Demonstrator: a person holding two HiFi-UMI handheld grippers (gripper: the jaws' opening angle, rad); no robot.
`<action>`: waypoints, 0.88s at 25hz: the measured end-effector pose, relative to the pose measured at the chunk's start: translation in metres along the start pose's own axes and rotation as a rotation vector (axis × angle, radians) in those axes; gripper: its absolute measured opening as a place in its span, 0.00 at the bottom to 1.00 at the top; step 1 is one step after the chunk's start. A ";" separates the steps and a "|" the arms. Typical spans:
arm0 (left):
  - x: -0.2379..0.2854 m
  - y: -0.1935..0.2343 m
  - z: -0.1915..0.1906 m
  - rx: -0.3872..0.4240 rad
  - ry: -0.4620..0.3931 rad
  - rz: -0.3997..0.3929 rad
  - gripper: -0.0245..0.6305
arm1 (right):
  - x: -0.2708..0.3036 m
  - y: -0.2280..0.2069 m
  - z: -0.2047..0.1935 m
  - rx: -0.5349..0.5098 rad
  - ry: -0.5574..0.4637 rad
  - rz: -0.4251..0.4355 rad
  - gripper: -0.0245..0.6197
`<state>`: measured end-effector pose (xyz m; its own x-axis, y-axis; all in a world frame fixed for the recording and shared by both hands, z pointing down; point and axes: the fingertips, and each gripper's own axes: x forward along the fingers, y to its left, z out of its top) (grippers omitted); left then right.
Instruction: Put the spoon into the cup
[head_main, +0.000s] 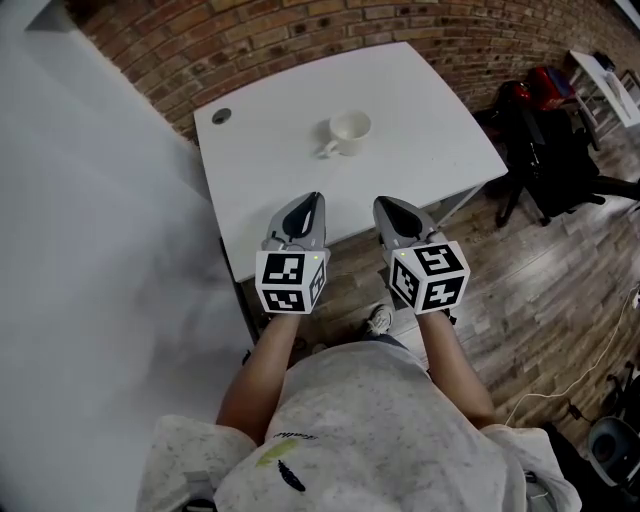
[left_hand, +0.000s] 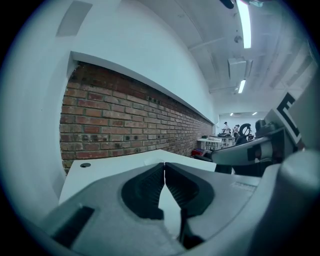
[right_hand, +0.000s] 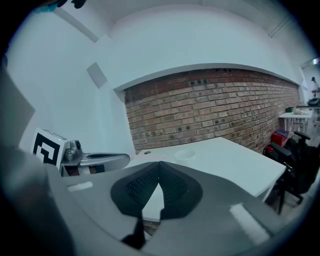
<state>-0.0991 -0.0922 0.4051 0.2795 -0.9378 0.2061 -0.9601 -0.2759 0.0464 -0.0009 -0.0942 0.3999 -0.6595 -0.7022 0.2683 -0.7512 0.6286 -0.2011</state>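
A red-brown brick wall (head_main: 300, 30) runs behind the far edge of the rectangular white bench (head_main: 420, 90). A plain pale wall (head_main: 80, 250) closes off the left side. To the right, a black office chair (head_main: 560, 160) with a red item (head_main: 545, 80) behind it stands on the wood-plank floor (head_main: 540, 290), well apart from the work area. A small dark round cable hole (head_main: 221, 116) sits in the bench's far left corner. The white ceramic cup (head_main: 349, 130) stands upright near the middle of the bench. Its handle is turned toward the person and slightly left, and its inside shows only plain white from above. No spoon can be made out in any view. Nothing lies on the bench between the cup and the claws. The left claw (head_main: 314, 198) and the right claw (head_main: 380, 202) hover side by side over the near edge of the bench, well short of the cup, which lies ahead between their two lines. In the left gripper view the left claw (left_hand: 164, 165) has its ribbed black pads meeting at the tips with nothing between them. In the right gripper view the right claw (right_hand: 159, 164) is likewise pressed together and empty, with the cup (right_hand: 185, 154) low and distant just right of its tips.
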 end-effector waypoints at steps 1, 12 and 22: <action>0.006 0.000 0.000 0.001 0.003 0.005 0.04 | 0.004 -0.005 0.001 0.000 0.002 0.007 0.05; 0.054 -0.012 0.006 0.014 0.035 0.084 0.04 | 0.024 -0.054 0.015 0.005 0.004 0.094 0.05; 0.081 -0.020 0.005 0.018 0.066 0.134 0.04 | 0.032 -0.083 0.023 -0.010 0.004 0.144 0.05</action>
<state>-0.0575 -0.1637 0.4157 0.1469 -0.9507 0.2729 -0.9881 -0.1537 -0.0037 0.0395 -0.1765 0.4031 -0.7602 -0.6033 0.2409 -0.6486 0.7261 -0.2282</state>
